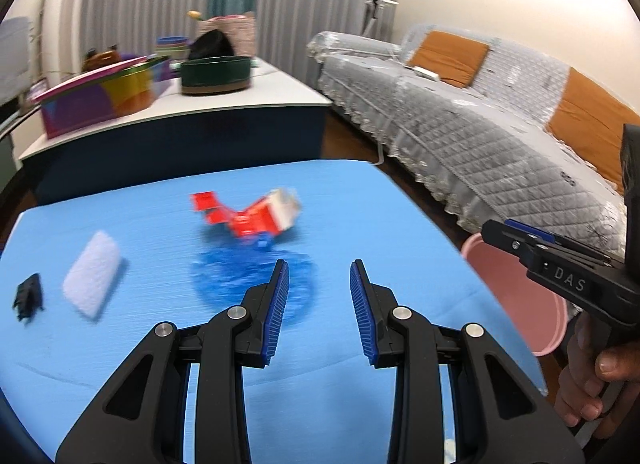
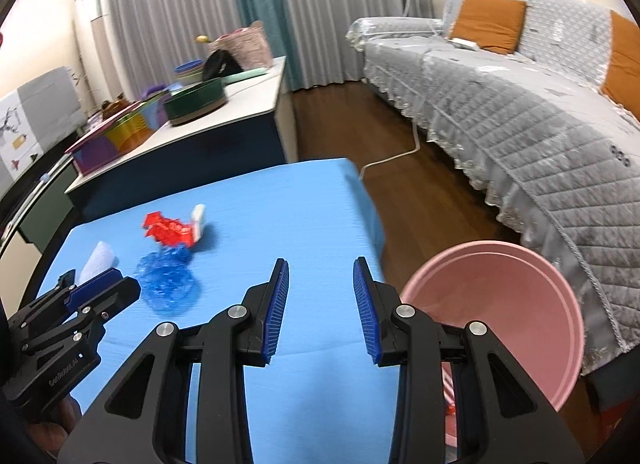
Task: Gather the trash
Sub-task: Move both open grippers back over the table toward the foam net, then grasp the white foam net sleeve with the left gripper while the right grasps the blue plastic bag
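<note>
- The left gripper [image 1: 319, 270] hangs over the near part of the blue table [image 1: 360, 204], its 2 blue pads partly apart with nothing between them.
- The right gripper [image 2: 321, 269] hangs over the table's near right edge, also partly apart and empty.
- A hand [image 1: 592, 376] grips the right gripper's handle at the right edge of the left view.
- The pink bin [image 2: 520, 304] stands on the floor just beside the table's right side, below the right gripper; something red shows low inside it, too hidden to name.
- 4 pieces of trash lie on the table ahead of the grippers, all untouched.
- The crumpled blue plastic [image 2: 170, 284] is nearest, just ahead of the left gripper.
- The red-and-white carton [image 1: 256, 216], flattened and blurred, lies just beyond the plastic, touching or nearly touching it.
- The white pad [image 1: 93, 276] lies to the left, apart from the plastic.
- A small black piece [image 1: 29, 296] sits near the table's left edge, just beside the pad.
- Beyond the table stands a white counter [image 2: 240, 104] with bowls and boxes.
- A grey-covered sofa [image 2: 520, 124] with orange cushions runs along the right wall.
- Grey curtains [image 2: 320, 4] hang at the back.
</note>
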A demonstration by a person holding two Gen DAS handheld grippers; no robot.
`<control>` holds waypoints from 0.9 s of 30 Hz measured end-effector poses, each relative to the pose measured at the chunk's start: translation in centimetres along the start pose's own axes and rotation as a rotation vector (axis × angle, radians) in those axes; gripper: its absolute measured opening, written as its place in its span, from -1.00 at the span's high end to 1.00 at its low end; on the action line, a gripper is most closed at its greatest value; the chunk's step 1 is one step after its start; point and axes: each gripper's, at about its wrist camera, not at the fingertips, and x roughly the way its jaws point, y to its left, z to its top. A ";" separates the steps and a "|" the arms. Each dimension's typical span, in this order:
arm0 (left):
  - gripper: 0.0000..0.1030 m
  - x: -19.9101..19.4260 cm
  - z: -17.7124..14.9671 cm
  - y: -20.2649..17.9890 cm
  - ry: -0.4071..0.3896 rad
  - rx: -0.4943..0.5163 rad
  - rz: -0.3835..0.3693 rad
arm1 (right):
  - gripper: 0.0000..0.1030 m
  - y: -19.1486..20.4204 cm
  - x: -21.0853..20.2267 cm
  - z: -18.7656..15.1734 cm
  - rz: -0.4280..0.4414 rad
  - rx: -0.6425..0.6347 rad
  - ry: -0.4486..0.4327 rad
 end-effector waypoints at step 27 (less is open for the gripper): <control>-0.10 2.6 -1.4 17.2 0.120 -0.355 0.378 | 0.24 9.3 8.1 -1.3 0.241 -0.037 0.180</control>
